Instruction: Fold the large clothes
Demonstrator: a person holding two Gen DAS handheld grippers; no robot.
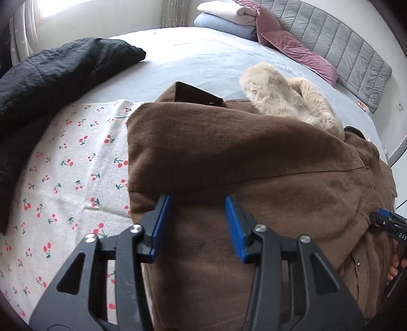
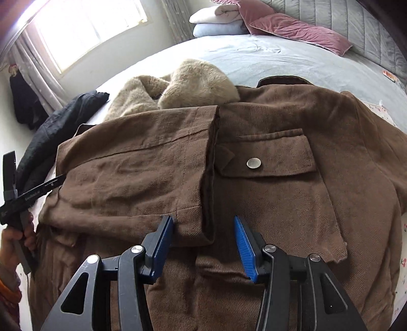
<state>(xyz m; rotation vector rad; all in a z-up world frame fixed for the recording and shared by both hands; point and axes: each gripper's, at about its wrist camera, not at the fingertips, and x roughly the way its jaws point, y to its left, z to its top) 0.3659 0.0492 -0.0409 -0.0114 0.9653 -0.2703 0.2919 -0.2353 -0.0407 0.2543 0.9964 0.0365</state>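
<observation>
A large brown coat (image 1: pixel 254 157) with a beige fur collar (image 1: pixel 285 99) lies spread on the bed. My left gripper (image 1: pixel 198 201) hangs open just over a folded-in part of the coat near its left edge, with cloth below the blue pads and none pinched. In the right wrist view a sleeve (image 2: pixel 142 163) lies folded across the coat (image 2: pixel 292 203), beside a pocket flap with a metal snap (image 2: pixel 253 163). My right gripper (image 2: pixel 203 221) stands open over the sleeve's cuff end, gripping nothing. A hand holds the left gripper (image 2: pixel 25 196) at the coat's left side.
A black garment (image 1: pixel 51 76) lies on the left of the bed, next to a cherry-print blanket (image 1: pixel 63 165) under the coat. Pink pillows (image 1: pixel 292 48) and folded bedding (image 1: pixel 223 17) sit by the grey headboard (image 1: pixel 343 43). A window (image 2: pixel 84 25) is at the far left.
</observation>
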